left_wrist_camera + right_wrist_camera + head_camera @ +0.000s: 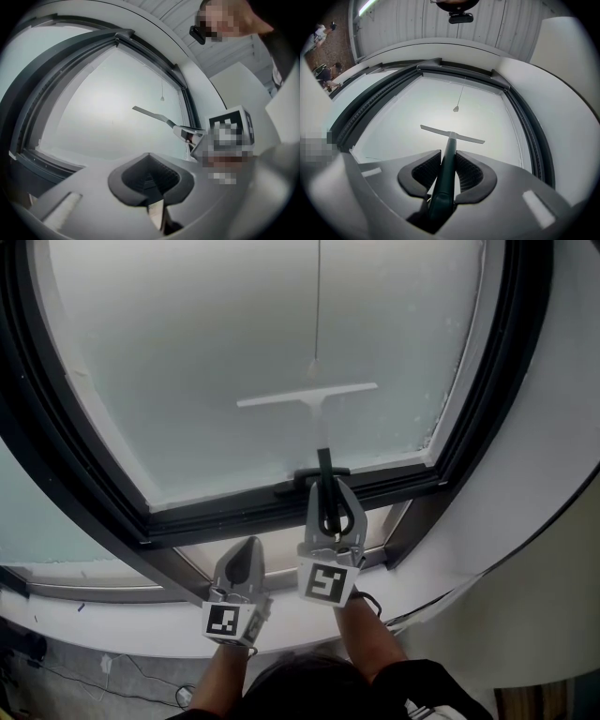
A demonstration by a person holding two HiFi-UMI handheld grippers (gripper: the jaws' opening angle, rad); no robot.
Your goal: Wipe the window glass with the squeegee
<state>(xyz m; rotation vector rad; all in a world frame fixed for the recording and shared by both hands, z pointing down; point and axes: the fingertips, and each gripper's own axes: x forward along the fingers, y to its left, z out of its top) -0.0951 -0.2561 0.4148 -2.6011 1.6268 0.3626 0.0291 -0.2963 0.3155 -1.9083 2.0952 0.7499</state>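
Wiping stroke in hand: right tool (446,164) clamps the squeegee (307,396) by its handle; blade lies against the window glass (187,352), mid-pane; left tool (151,180) closed, empty, held low beside it. Next move likely requires even blade pressure throughout the pull.

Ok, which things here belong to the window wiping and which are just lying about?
In the job: squeegee; window glass; right gripper, fingers shut on the squeegee's handle.
Just about: left gripper, shut and empty; hanging cord.
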